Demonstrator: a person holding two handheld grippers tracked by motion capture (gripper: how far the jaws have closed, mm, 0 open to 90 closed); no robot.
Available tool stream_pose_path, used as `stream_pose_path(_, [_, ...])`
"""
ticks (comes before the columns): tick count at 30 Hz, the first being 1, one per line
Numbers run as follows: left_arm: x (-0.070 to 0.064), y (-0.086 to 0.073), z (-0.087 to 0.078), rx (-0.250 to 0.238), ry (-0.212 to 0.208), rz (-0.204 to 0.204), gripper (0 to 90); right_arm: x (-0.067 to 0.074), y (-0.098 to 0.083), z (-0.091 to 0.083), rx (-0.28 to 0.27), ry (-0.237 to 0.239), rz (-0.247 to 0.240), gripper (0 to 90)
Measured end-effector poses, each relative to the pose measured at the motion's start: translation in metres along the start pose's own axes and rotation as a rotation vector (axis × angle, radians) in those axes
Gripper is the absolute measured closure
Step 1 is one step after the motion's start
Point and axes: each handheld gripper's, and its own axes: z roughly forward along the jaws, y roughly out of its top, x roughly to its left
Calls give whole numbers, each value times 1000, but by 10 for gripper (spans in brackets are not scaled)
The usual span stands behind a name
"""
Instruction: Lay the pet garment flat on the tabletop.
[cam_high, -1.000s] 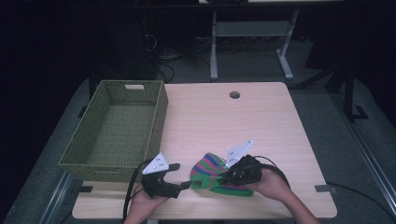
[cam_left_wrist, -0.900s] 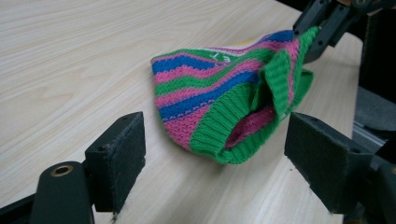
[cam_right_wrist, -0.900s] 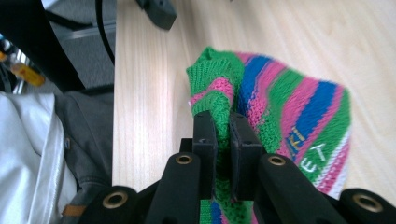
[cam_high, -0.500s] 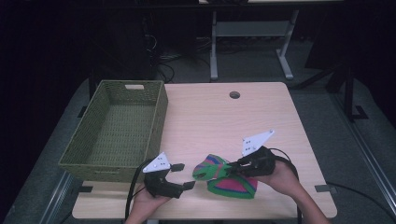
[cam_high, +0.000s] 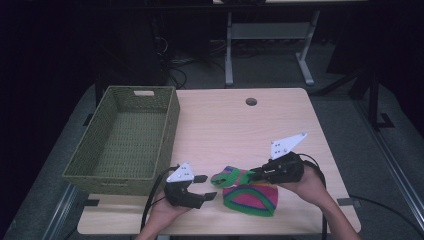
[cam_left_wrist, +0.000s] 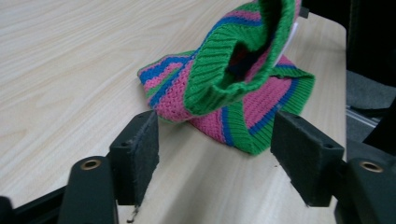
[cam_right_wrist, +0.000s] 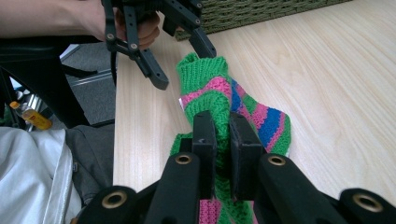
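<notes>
Two black jaws of the right gripper (cam_right_wrist: 217, 140) are pinched nearly together on the green ribbed cuff of a striped knitted hat (cam_high: 250, 196), lifting that edge while the rest of the hat lies on the bench (cam_high: 240, 130) below them. Facing it, the left gripper (cam_left_wrist: 215, 149) has its jaws wide apart; they have just been closing a little, nothing is between them, and the raised cuff hangs just ahead. Beyond the left gripper stands a green woven basket (cam_high: 125, 140).
</notes>
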Motion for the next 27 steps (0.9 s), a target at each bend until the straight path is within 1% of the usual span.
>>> stream_pose_path(1, [1, 1, 2, -2, 7, 16, 341, -1, 0, -1, -3, 2, 0, 824])
stream_pose_path(3, [2, 3, 7, -19, 8, 27, 362, -2, 0, -3, -11, 5, -2, 824])
stream_pose_path(4, [3, 4, 9, -26, 3, 32, 379, -3, -1, -4, -13, 5, 0, 824])
stream_pose_path(6, [5, 6, 15, -5, 5, 31, 396, -5, -2, -7, -23, 4, 6, 823])
stream_pose_path(7, [6, 6, 18, -2, 5, 36, 405, -6, -2, -9, -26, 6, 16, 823])
stream_pose_path(9, [9, 8, 23, -10, -3, 30, 454, -8, -4, -11, -38, 9, 18, 823])
stream_pose_path(12, [13, 9, 29, -24, -21, 25, 540, -11, -5, -13, -38, 2, 24, 823])
stream_pose_path(13, [14, 10, 30, -29, -28, 20, 567, -11, -5, -14, -40, -2, 25, 823])
stream_pose_path(15, [18, 10, 33, -31, -57, -3, 624, -13, -6, -16, -49, -3, 28, 823])
stream_pose_path(16, [20, 10, 35, -33, -63, -5, 644, -14, -6, -16, -52, -6, 25, 824])
stream_pose_path(19, [22, 11, 36, -55, -87, -7, 737, -16, -7, -19, -59, -13, 41, 823])
stream_pose_path(20, [21, 12, 37, -60, -93, -2, 772, -17, -8, -20, -59, -16, 38, 824])
stream_pose_path(21, [21, 12, 37, -60, -96, 3, 790, -17, -9, -21, -61, -18, 47, 823])
stream_pose_path(22, [21, 13, 36, -63, -103, 2, 803, -18, -9, -22, -63, -19, 48, 824])
stream_pose_path(25, [20, 15, 34, -75, -107, 11, 819, -19, -11, -24, -67, -23, 52, 824])
stream_pose_path(27, [18, 16, 32, -84, -111, 4, 822, -18, -11, -24, -64, -26, 55, 824])
